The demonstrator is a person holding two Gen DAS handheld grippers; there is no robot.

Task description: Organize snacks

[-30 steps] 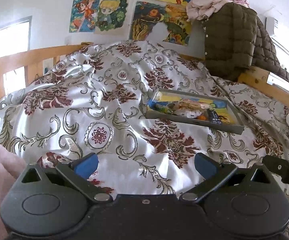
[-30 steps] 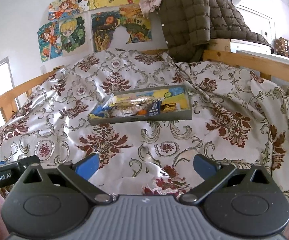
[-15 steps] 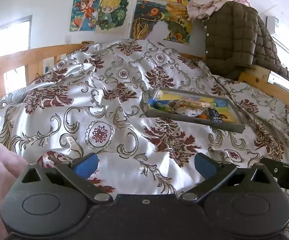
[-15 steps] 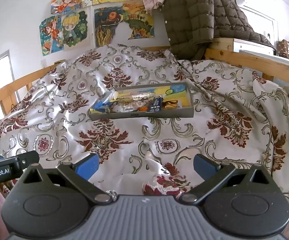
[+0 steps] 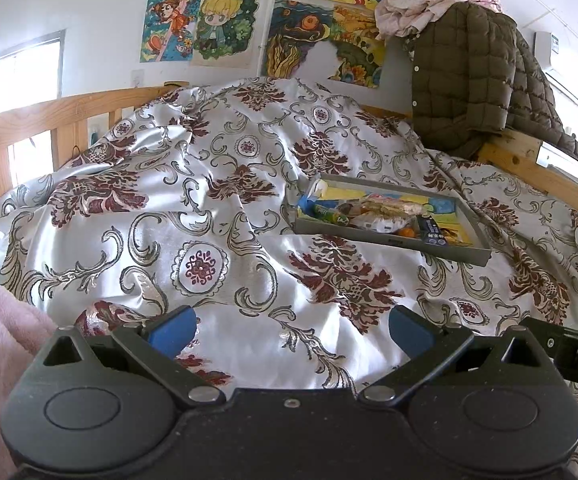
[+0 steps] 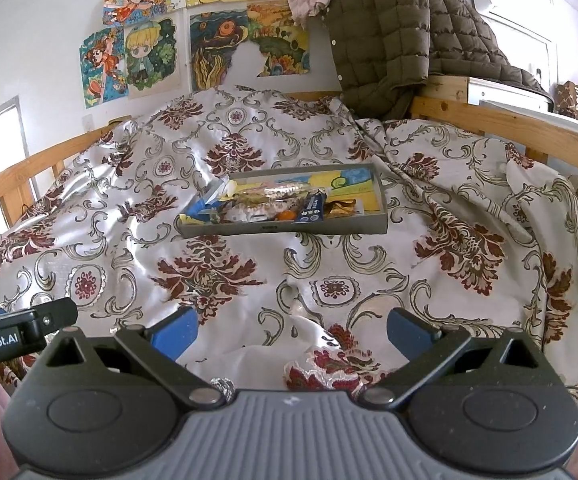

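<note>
Snacks (image 6: 265,206) lie in a grey tray (image 6: 285,229) mid-bed, nearer the headboard rail. I see my left gripper (image 5: 291,330) and right gripper (image 6: 291,330) both with fingers spread, holding nothing, low at the bed's near edge. Open bedspread (image 6: 329,272) lies between them and the tray.
</note>
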